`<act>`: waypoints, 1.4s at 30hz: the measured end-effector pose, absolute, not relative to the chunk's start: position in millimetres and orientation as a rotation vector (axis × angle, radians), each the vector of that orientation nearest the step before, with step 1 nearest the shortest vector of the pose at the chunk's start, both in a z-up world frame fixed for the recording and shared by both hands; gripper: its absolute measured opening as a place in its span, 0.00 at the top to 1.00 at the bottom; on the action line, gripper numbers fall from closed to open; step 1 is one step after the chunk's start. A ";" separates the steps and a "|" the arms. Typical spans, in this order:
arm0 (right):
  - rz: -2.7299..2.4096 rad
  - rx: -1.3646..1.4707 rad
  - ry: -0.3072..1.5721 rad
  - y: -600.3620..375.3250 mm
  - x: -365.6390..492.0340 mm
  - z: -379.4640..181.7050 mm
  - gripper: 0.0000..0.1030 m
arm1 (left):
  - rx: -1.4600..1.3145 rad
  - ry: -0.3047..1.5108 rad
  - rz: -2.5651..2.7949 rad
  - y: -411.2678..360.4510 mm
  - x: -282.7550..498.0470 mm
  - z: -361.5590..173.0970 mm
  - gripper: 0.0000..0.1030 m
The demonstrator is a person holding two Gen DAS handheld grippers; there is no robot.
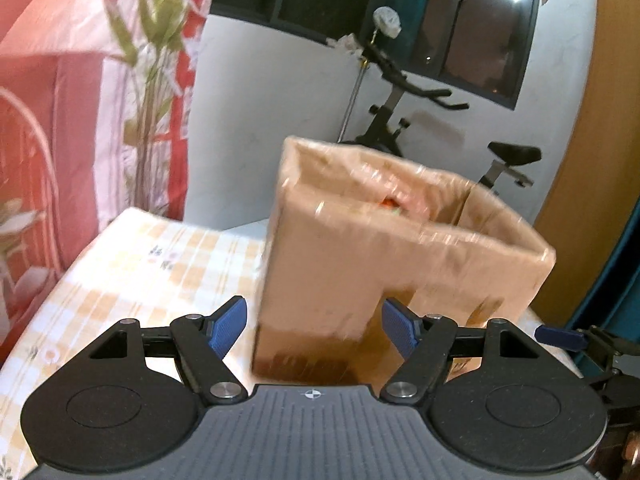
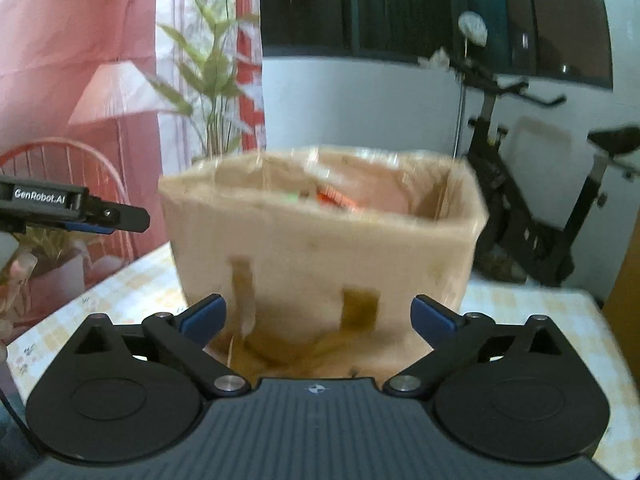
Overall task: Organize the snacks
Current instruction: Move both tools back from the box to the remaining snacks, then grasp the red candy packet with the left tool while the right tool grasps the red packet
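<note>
An open brown cardboard box (image 1: 360, 256) stands on the checked tablecloth (image 1: 132, 264), blurred by motion. Red and green snack packets (image 1: 390, 204) show inside it. My left gripper (image 1: 314, 330) is open and empty, just in front of the box's near corner. In the right wrist view the same box (image 2: 320, 248) fills the middle, with snack packets (image 2: 332, 198) inside. My right gripper (image 2: 318, 318) is open and empty, close to the box's near wall. The left gripper (image 2: 100, 212) shows at the left, and the right gripper's blue fingertip (image 1: 560, 338) at the far right of the left wrist view.
An exercise bike (image 2: 532, 184) stands behind the table on the right. A potted plant (image 2: 216, 80) and pink curtain (image 2: 72, 40) are at the back left. A dark window (image 1: 400, 12) is on the white wall. A wooden door (image 1: 600, 140) is at the right.
</note>
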State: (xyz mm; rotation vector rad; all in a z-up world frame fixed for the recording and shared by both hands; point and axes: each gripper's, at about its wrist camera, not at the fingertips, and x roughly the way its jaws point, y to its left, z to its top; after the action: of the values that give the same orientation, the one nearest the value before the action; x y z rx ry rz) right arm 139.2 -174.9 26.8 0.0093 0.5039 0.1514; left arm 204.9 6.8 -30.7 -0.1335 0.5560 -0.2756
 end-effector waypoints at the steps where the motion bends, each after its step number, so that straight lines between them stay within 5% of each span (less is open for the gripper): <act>1: 0.156 0.020 0.526 -174.3 139.5 21.1 0.02 | -0.128 0.556 -0.265 9.0 200.1 -37.2 0.26; 12: 0.244 -0.072 0.779 -153.1 139.1 -65.5 0.25 | -0.146 0.675 -0.229 14.2 181.2 -87.3 0.28; 22: 0.399 -0.130 0.817 -128.0 131.9 -88.2 0.30 | -0.144 0.711 -0.252 7.5 172.4 -101.3 0.32; 27: 0.402 -0.147 0.812 -124.4 136.4 -98.6 0.48 | -0.147 0.719 -0.267 4.3 169.9 -104.3 0.39; 31: 0.375 -0.090 0.789 -140.3 136.5 -98.6 0.49 | -0.157 0.747 -0.285 -1.1 170.1 -109.6 0.49; 42: 0.245 -0.081 0.688 -187.2 131.4 -101.1 0.49 | -0.109 0.809 -0.305 -29.5 169.0 -123.3 0.49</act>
State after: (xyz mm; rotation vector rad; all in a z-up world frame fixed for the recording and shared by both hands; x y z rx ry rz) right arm 131.4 -187.2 -101.1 -0.0814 0.6883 0.2454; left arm 169.0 -29.5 -123.3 -0.1090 0.8094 -0.3052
